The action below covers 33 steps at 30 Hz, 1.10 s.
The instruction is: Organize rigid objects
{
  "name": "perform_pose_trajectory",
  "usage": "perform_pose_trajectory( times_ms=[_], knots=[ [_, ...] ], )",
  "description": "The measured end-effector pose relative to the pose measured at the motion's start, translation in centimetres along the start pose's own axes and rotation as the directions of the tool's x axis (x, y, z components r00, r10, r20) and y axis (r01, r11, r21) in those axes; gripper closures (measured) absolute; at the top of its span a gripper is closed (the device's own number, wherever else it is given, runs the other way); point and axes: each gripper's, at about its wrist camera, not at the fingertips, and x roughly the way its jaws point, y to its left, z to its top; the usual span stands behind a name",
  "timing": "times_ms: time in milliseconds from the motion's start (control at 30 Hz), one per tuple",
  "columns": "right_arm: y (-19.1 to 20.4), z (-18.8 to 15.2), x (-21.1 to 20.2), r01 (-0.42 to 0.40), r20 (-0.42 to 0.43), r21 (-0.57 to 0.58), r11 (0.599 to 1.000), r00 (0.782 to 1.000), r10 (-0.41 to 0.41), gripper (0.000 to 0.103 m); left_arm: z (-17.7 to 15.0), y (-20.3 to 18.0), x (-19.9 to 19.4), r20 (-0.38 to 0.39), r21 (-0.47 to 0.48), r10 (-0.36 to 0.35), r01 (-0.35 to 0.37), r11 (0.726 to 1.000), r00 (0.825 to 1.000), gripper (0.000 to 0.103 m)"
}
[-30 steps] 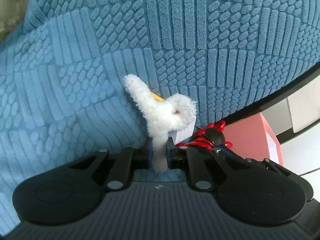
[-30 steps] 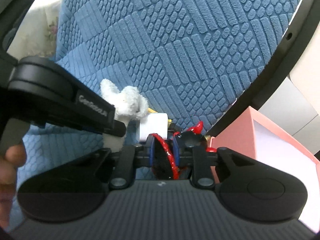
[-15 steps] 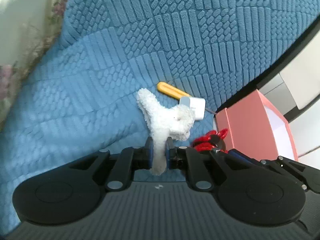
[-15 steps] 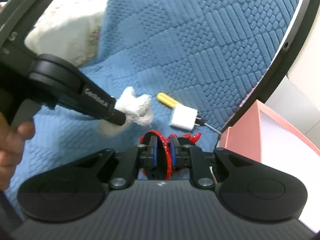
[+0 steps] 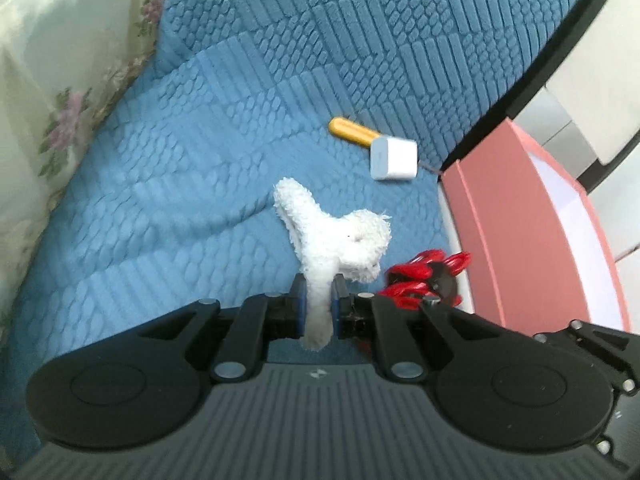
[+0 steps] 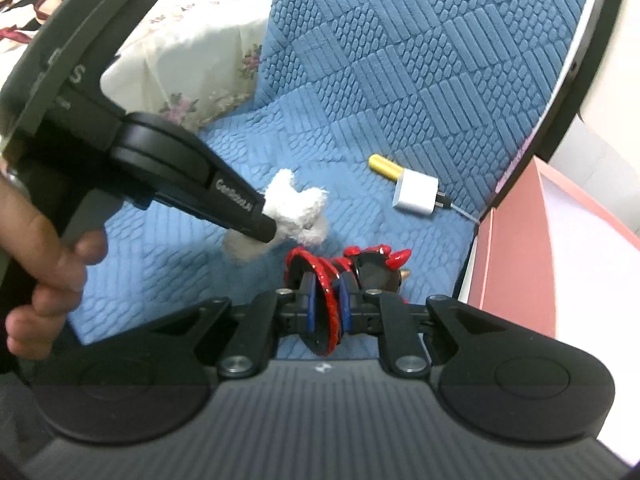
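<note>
White plush toy [image 5: 332, 240] is hanging clenched in the left gripper [image 5: 319, 308], pads pinching one fuzzy limb, body sticking up clear of the blue quilted cover [image 5: 180, 168]. Right gripper [image 6: 326, 312] is clamping a red and black figure [image 6: 320, 280], its horned end poking out to the right of the pads. In the left wrist view that figure is showing just right of the plush. White charger cube [image 5: 393, 159] is lying on the cover, touching the end of a yellow cylinder [image 5: 352, 131]; both are sitting apart from the grippers, near the cover's edge. Pink box [image 5: 516, 232] is standing open at the right, just beside the red figure. A hand [image 6: 44, 268] is gripping the left tool's handle. Floral fabric [image 5: 52, 80] is bordering the cover at left.
</note>
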Motion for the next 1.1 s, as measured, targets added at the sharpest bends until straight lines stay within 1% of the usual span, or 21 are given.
perform_pose_trajectory(
  times_ms=[100, 133, 167, 267, 400, 467, 500, 533, 567, 600, 633, 667, 700, 733, 767, 867, 933, 1033, 1100],
  knots=[
    [0.2, -0.6, -0.6, -0.015, 0.004, 0.038, 0.999, 1.0, 0.015, 0.088, -0.9, 0.0, -0.6, -0.011, -0.016, 0.01, -0.01, 1.0, 1.0, 0.088],
    [0.1, -0.6, -0.6, -0.016, 0.005, 0.052, 0.999, 1.0, 0.016, 0.087, -1.0, -0.1, -0.6, -0.016, -0.005, 0.013, -0.014, 1.0, 1.0, 0.088],
    [0.0, -0.5, -0.5, -0.023, -0.036, 0.039, 0.999, 0.999, 0.024, 0.087, -0.8, -0.2, -0.5, -0.021, 0.006, 0.013, -0.013, 1.0, 1.0, 0.088],
    [-0.8, -0.4, -0.4, -0.036, -0.033, 0.108, 0.993, 0.999, 0.039, 0.087, -0.6, -0.2, 0.0, -0.036, -0.007, 0.011, -0.011, 1.0, 0.999, 0.088],
    [-2.3, -0.3, -0.6, -0.033, -0.028, 0.208, 0.978, 0.999, 0.039, 0.086, -0.5, -0.1, 0.4, -0.059, -0.036, -0.015, 0.013, 0.999, 0.998, 0.087],
    [-3.0, -0.3, -0.8, -0.039, -0.014, 0.256, 0.966, 0.999, 0.045, 0.086, -0.3, 0.1, 0.6, -0.066, -0.059, -0.026, 0.022, 0.998, 0.997, 0.084],
    [-3.4, -0.2, -0.9, -0.039, -0.007, 0.286, 0.957, 0.999, 0.043, 0.084, -0.3, 0.3, 0.6, -0.068, -0.072, -0.034, 0.029, 0.997, 0.997, 0.079],
    [-3.8, -0.2, -0.9, -0.036, 0.0, 0.309, 0.95, 0.999, 0.038, 0.076, -0.2, 0.4, 0.7, -0.071, -0.088, -0.042, 0.035, 0.995, 0.997, 0.076],
    [-4.1, -0.2, -1.0, -0.03, 0.004, 0.331, 0.943, 1.0, 0.03, 0.069, -0.1, 0.5, 0.8, -0.072, -0.101, -0.048, 0.041, 0.994, 0.996, 0.069],
    [-4.5, -0.1, -1.0, -0.025, 0.008, 0.353, 0.935, 1.0, 0.024, 0.067, -0.1, 0.6, 0.8, -0.072, -0.111, -0.054, 0.046, 0.993, 0.996, 0.061],
    [-4.9, -0.1, -1.1, -0.022, 0.013, 0.379, 0.925, 1.0, 0.018, 0.064, 0.1, 0.7, 0.7, -0.068, -0.122, -0.06, 0.051, 0.991, 0.996, 0.059],
    [-5.2, -0.1, -1.0, -0.019, 0.014, 0.405, 0.914, 1.0, 0.015, 0.058, 0.2, 0.7, 0.7, -0.062, -0.13, -0.063, 0.055, 0.99, 0.996, 0.056],
    [-5.5, -0.1, -1.0, -0.014, 0.011, 0.432, 0.902, 1.0, 0.011, 0.053, 0.2, 0.8, 0.6, -0.058, -0.134, -0.065, 0.056, 0.989, 0.996, 0.056],
    [-5.8, -0.1, -0.7, -0.01, 0.006, 0.461, 0.887, 1.0, 0.009, 0.045, 0.3, 0.8, 0.6, -0.055, -0.134, -0.063, 0.055, 0.989, 0.996, 0.056],
    [-6.1, 0.0, -0.4, -0.026, -0.008, 0.501, 0.865, 0.999, 0.035, 0.04, 0.4, 0.8, 0.6, -0.054, -0.136, -0.059, 0.052, 0.989, 0.997, 0.056],
    [-6.6, 0.2, 0.4, -0.025, -0.029, 0.576, 0.817, 0.998, 0.051, 0.037, 0.5, 1.0, 0.8, -0.057, -0.144, -0.061, 0.052, 0.988, 0.997, 0.056],
    [-6.5, 0.2, 1.2, 0.012, -0.059, 0.607, 0.795, 0.998, 0.03, 0.035, 0.5, 0.9, 0.8, -0.06, -0.141, -0.062, 0.053, 0.989, 0.996, 0.056],
    [-6.6, 0.0, 2.3, 0.081, -0.122, 0.624, 0.778, 0.993, -0.005, 0.035, 0.4, 0.8, 1.0, -0.061, -0.137, -0.063, 0.054, 0.989, 0.996, 0.056],
    [-6.6, -0.2, 3.0, 0.092, -0.145, 0.635, 0.767, 0.989, 0.001, 0.035, 0.4, 0.8, 1.1, -0.063, -0.138, -0.061, 0.052, 0.989, 0.996, 0.056]
  ],
)
